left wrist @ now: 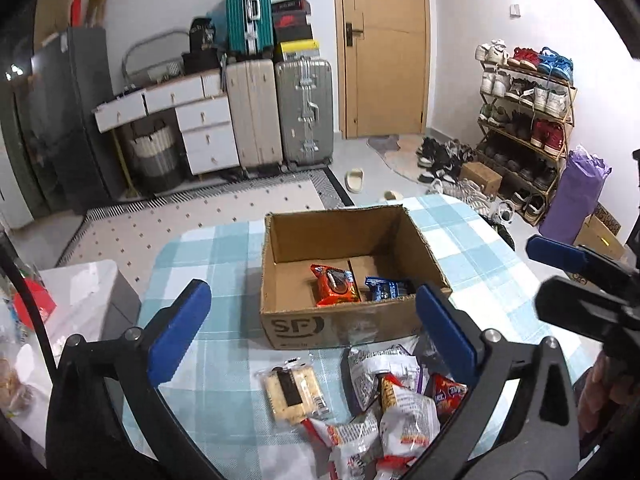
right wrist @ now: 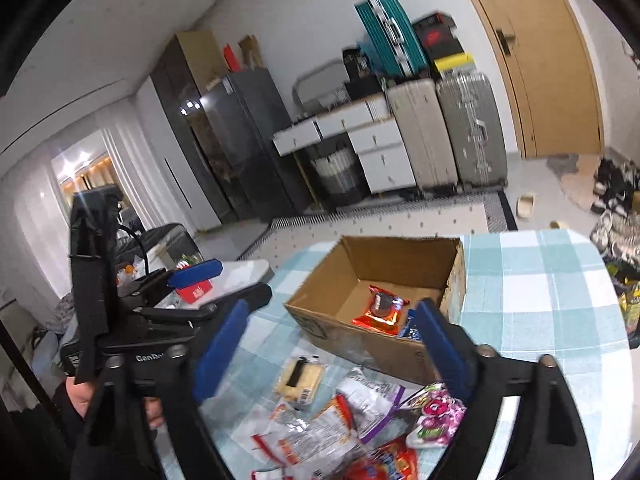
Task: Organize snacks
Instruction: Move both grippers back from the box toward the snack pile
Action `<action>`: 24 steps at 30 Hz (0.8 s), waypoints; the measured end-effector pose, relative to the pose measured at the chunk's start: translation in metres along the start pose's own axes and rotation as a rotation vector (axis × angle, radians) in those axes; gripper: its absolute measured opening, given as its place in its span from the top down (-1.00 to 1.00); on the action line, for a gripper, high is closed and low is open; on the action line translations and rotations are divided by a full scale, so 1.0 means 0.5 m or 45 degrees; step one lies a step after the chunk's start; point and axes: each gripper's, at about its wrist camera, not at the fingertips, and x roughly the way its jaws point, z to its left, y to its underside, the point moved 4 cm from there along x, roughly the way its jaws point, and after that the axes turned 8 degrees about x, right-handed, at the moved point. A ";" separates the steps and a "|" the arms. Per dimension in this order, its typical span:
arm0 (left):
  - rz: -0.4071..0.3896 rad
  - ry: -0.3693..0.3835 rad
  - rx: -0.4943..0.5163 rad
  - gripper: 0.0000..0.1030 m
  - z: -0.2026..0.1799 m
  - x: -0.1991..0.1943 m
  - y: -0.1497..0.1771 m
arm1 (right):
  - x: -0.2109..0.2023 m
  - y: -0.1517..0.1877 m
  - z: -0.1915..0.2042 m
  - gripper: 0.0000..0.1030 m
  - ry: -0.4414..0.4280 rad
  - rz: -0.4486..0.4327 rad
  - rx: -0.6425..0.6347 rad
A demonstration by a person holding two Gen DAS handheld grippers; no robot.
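Snacks lie in two places on the checked tablecloth (left wrist: 224, 264): a loose pile of packets (left wrist: 384, 404) at the near edge, and two more inside the open cardboard box (left wrist: 280, 240) beyond it. In the left wrist view the box holds an orange cookie packet (left wrist: 334, 284) and, just to its right, a blue packet (left wrist: 386, 288), both flat on the box floor. A clear-wrapped cracker pack (left wrist: 294, 390) lies apart from the pile, to its left, in front of the box. The left gripper (left wrist: 314, 330) hangs above the near table edge with its blue pads spread wide and nothing between them. The right gripper (left wrist: 560, 252) shows at the right edge of this view; its grip cannot be read here. Behind the table stand suitcases (left wrist: 280, 116), a wooden door (left wrist: 384, 48) and a shoe rack (left wrist: 524, 120).

From the right wrist view, the right gripper (right wrist: 328, 346) is likewise released, jaws wide, empty, above the pile (right wrist: 352, 420). The box (right wrist: 360, 344) sits just past its fingers with the orange packet (right wrist: 380, 310) inside; the blue packet (right wrist: 410, 330) is mostly hidden behind the right finger. The cracker pack (right wrist: 298, 378) lies near the left finger. The left gripper (right wrist: 200, 276) appears at the left, held by a hand (right wrist: 80, 396).
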 end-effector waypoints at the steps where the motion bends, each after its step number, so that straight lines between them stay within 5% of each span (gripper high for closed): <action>1: -0.019 -0.011 0.006 -0.98 -0.004 -0.020 0.006 | -0.011 0.005 0.009 -0.81 -0.012 -0.012 -0.009; 10: -0.096 -0.069 -0.065 -0.98 -0.003 -0.127 0.067 | -0.113 0.060 0.070 -0.98 -0.043 -0.141 -0.095; 14: -0.175 -0.176 -0.019 -0.98 -0.024 -0.182 0.106 | -0.136 0.093 0.072 -0.99 -0.046 -0.147 -0.108; 24: -0.222 -0.172 -0.108 -0.98 -0.048 -0.250 0.254 | -0.171 0.177 0.056 -0.99 0.014 -0.157 -0.130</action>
